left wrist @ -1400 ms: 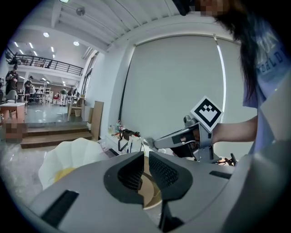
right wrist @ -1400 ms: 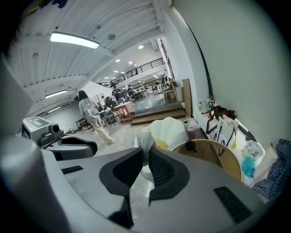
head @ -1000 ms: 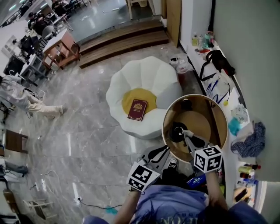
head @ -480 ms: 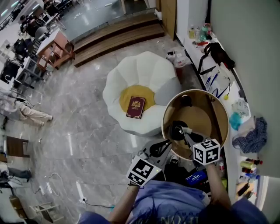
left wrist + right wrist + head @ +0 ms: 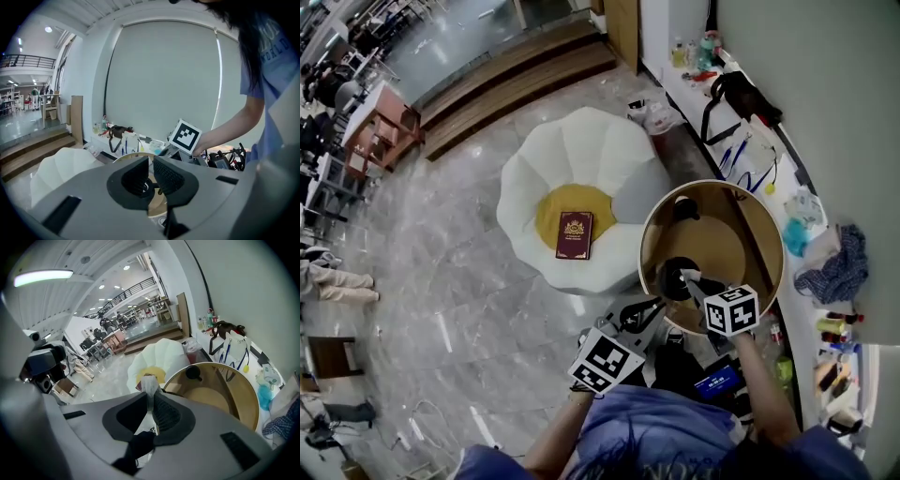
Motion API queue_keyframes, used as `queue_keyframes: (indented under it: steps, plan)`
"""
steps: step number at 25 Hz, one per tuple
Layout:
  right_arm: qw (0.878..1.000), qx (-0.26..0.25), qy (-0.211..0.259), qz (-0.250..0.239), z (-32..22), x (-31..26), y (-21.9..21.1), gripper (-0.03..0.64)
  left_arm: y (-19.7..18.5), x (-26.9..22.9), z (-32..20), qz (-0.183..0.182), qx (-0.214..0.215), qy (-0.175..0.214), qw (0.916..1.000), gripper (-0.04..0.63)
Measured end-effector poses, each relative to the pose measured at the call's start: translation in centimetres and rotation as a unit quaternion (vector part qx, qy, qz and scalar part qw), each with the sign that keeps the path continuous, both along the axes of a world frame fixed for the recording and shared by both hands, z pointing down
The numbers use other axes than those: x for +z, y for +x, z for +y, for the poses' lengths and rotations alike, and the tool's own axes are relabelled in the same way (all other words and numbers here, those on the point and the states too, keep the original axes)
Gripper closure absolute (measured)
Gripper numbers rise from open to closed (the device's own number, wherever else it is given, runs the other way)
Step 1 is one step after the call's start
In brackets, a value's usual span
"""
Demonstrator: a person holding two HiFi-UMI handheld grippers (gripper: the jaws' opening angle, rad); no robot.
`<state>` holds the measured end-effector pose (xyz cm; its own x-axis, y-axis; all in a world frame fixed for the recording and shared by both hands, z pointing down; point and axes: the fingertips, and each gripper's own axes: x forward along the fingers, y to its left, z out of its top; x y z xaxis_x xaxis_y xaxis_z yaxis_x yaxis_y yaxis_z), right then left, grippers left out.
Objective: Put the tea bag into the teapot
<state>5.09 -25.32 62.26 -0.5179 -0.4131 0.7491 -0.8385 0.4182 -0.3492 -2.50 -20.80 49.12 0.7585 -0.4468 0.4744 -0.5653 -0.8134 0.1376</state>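
Note:
A black teapot [image 5: 678, 278] stands open near the front of the round wooden table [image 5: 759, 234]. A black lid-like piece [image 5: 685, 208] lies at the table's far side, and it also shows in the right gripper view [image 5: 192, 372]. My right gripper [image 5: 691, 278] reaches over the teapot, shut on a white tea bag [image 5: 150, 383] that sticks up between its jaws [image 5: 149, 397]. My left gripper [image 5: 649, 309] hovers at the table's front-left edge. Its jaws [image 5: 151, 164] stand a narrow gap apart with nothing between them, and the teapot [image 5: 144, 186] shows through the gap.
A white petal-shaped seat [image 5: 581, 169] with a yellow cushion and a red book [image 5: 574, 234] stands left of the table. A cluttered ledge [image 5: 773, 164] runs along the wall on the right, with a blue cloth [image 5: 834, 267]. Wooden steps [image 5: 516, 70] lie beyond.
My head view has swung, so everything sits further left. The right gripper has crept closer over the teapot with the tea bag; the left gripper has stayed by the table's edge.

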Motion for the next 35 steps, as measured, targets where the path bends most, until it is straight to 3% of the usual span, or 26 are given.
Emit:
queue_keyframes:
  steps: [11, 25, 35]
  plan:
    - [0.996, 0.018, -0.046, 0.069, -1.3, 6.7, 0.4, 0.565, -0.1, 3.9, -3.2, 0.016, 0.058, -0.024, 0.9979, 0.567]
    - [0.986, 0.007, -0.097, 0.139, -1.5, 13.0, -0.4, 0.565, -1.0, 7.0, -4.2, 0.022, 0.045, -0.048, 0.9976, 0.566]
    - [0.967, -0.083, -0.072, 0.229, -1.6, 14.3, -1.1, 0.548, -2.4, 7.9, -3.7, 0.021, 0.027, -0.056, 0.9978, 0.566]
